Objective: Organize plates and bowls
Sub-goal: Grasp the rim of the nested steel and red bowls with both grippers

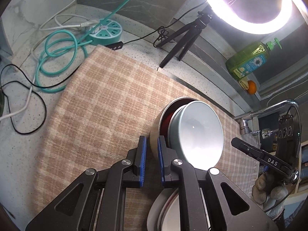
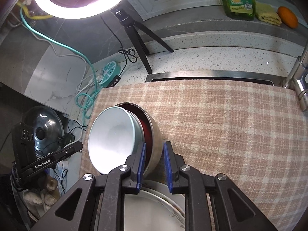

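While both hand-held grippers, left (image 1: 151, 155) and right (image 2: 154, 163), pinch the steel bowl's (image 2: 155, 142) rim nearly shut, they should lift evenly so the blue bowl (image 2: 112, 136) stays nested

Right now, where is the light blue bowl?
The blue bowl sits tilted inside the steel bowl, over the checked cloth, just beyond the plates. Both tools grip the steel bowl's rim.

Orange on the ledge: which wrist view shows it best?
The right wrist view: the orange sits large and unobstructed beside the yellow cloth. The left wrist view shows the same fruit small, near the picture's edge below the soap bottle.
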Tool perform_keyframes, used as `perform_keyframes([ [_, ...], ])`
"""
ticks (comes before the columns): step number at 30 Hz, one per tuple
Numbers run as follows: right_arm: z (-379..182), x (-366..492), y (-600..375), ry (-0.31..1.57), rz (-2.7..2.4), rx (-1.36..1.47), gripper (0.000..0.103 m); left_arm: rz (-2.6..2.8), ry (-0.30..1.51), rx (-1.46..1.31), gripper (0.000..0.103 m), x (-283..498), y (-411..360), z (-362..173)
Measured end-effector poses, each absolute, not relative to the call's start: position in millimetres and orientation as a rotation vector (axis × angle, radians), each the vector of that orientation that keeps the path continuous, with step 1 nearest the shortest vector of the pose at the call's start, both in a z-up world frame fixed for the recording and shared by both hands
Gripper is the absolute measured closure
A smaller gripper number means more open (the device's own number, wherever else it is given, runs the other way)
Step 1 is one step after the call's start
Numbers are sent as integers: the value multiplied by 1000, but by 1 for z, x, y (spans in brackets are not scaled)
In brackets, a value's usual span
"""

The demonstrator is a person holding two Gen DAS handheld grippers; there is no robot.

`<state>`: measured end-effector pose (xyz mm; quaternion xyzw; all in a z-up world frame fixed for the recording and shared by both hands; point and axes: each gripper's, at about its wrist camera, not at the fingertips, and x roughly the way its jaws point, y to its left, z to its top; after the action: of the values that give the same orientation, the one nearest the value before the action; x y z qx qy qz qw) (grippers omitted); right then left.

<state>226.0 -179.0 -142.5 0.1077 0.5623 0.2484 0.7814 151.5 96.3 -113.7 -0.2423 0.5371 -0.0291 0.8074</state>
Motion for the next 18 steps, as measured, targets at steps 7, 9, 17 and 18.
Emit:
perform_keyframes([
  [7,-155,231,-177,1255,532,294,85,-80,1165,-559,93,157,100,-126],
  [9,-157,234,-175,1256,527,300,85,-81,1165,-551,93,159,98,-127],
  [17,-166,242,-172,1280,516,340,85,-99,1178,-543,93,167,94,-133],
  [18,-167,243,-171,1283,515,341,85,-98,1179,-543,93,167,94,-134],
])
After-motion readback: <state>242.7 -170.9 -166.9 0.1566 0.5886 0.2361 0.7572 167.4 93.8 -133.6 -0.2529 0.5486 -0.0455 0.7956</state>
